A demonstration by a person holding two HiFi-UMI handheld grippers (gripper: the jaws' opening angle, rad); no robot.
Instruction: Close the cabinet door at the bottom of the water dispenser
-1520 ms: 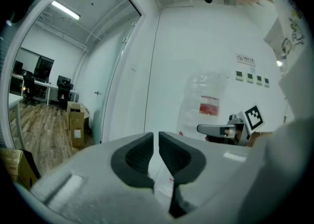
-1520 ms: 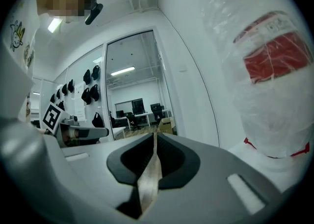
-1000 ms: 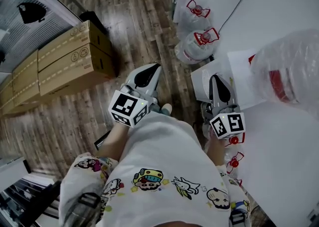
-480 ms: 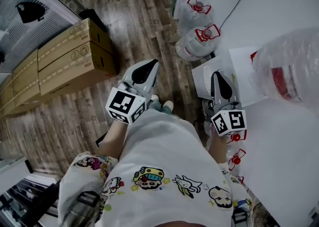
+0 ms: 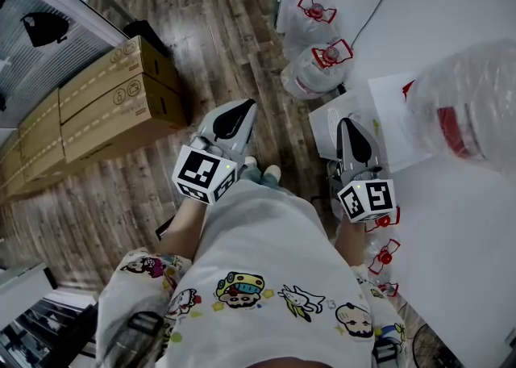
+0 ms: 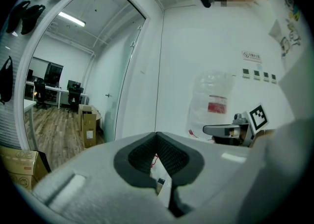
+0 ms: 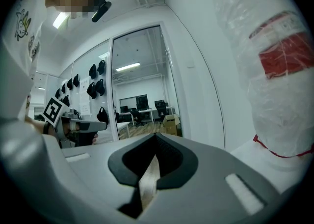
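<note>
The white water dispenser (image 5: 387, 120) stands at the right, and a plastic-wrapped bottle (image 5: 463, 108) with a red label sits on top of it. A white panel (image 5: 326, 136) juts out at its floor side; I cannot tell whether this is the cabinet door. My left gripper (image 5: 246, 108) is shut and empty, held over the wooden floor in front of the person's body. My right gripper (image 5: 345, 124) is also shut and empty, with its tip over that white panel. The left gripper view shows closed jaws (image 6: 157, 134) and the wrapped bottle (image 6: 213, 105). The right gripper view shows closed jaws (image 7: 156, 137) beside the bottle (image 7: 274, 70).
Two water jugs with red handles (image 5: 318, 68) lie on the floor by the white wall. More red-capped jugs (image 5: 383, 253) sit near the person's right side. Stacked cardboard boxes (image 5: 105, 100) line the left. A glass partition (image 6: 88, 70) leads to an office.
</note>
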